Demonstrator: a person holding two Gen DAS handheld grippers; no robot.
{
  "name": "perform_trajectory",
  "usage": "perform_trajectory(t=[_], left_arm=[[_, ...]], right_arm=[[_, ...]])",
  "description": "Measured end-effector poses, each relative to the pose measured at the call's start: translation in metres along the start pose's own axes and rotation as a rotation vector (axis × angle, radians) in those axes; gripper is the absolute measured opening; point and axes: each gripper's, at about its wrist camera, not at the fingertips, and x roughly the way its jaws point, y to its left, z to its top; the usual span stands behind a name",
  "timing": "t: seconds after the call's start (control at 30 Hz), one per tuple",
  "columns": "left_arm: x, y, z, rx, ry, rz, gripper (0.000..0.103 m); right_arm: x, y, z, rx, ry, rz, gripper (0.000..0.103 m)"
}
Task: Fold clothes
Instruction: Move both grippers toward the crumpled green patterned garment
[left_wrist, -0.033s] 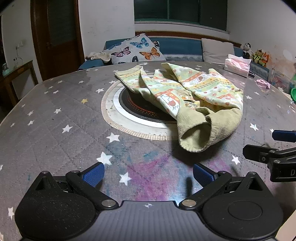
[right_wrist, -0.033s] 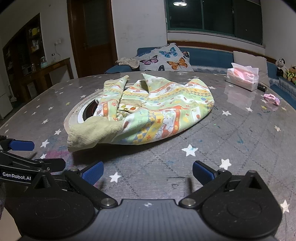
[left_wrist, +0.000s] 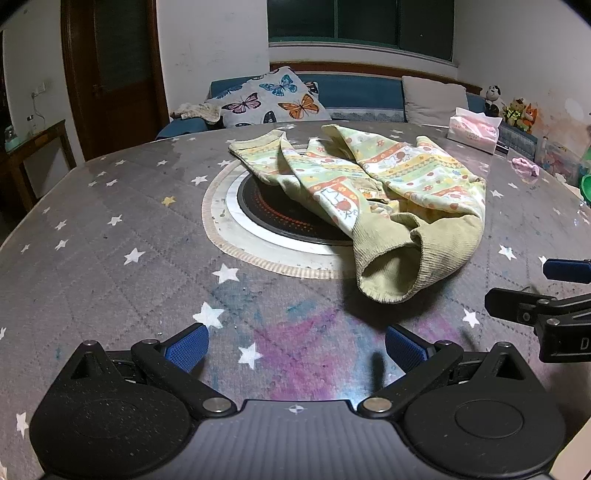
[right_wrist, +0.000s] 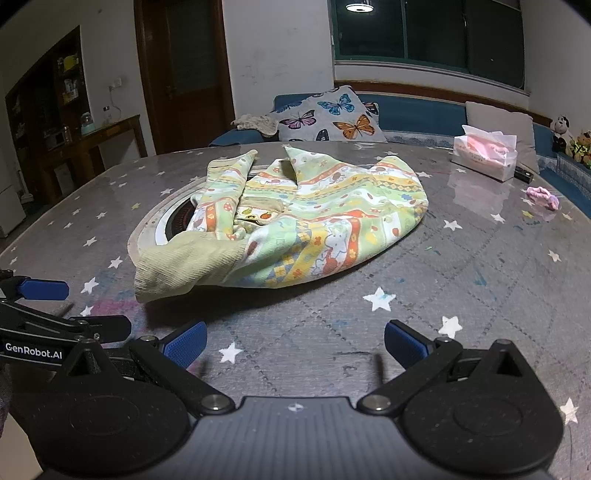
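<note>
A crumpled child's garment (left_wrist: 391, 181) (right_wrist: 325, 221), pale green with orange and yellow cartoon bands, lies bunched in the middle of the star-patterned table (left_wrist: 110, 258). Its olive ribbed hem (left_wrist: 406, 258) (right_wrist: 184, 266) points toward me, and one sleeve (left_wrist: 258, 155) trails off to the far left. My left gripper (left_wrist: 295, 345) hovers low over the table short of the hem, open, with nothing between its blue pads. My right gripper (right_wrist: 294, 341) is also open and holds nothing, near the garment's front right edge. Each gripper shows at the side of the other's view, and both are clear of the cloth.
A round black cooktop (left_wrist: 273, 221) set into the table lies partly under the garment. A tissue box (right_wrist: 484, 155) and a small pink cloth (right_wrist: 541, 192) sit at the far right. A green object (left_wrist: 585, 184) is at the right edge. A sofa with a butterfly pillow (left_wrist: 273, 98) stands behind.
</note>
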Motion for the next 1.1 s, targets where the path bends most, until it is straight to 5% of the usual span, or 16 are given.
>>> perform_trajectory(t=[1.1], left_arm=[[0.019, 0.016, 0.008, -0.034, 0.031, 0.015, 0.103]], right_arm=[[0.023, -0.006, 0.008, 0.001, 0.038, -0.005, 0.103]])
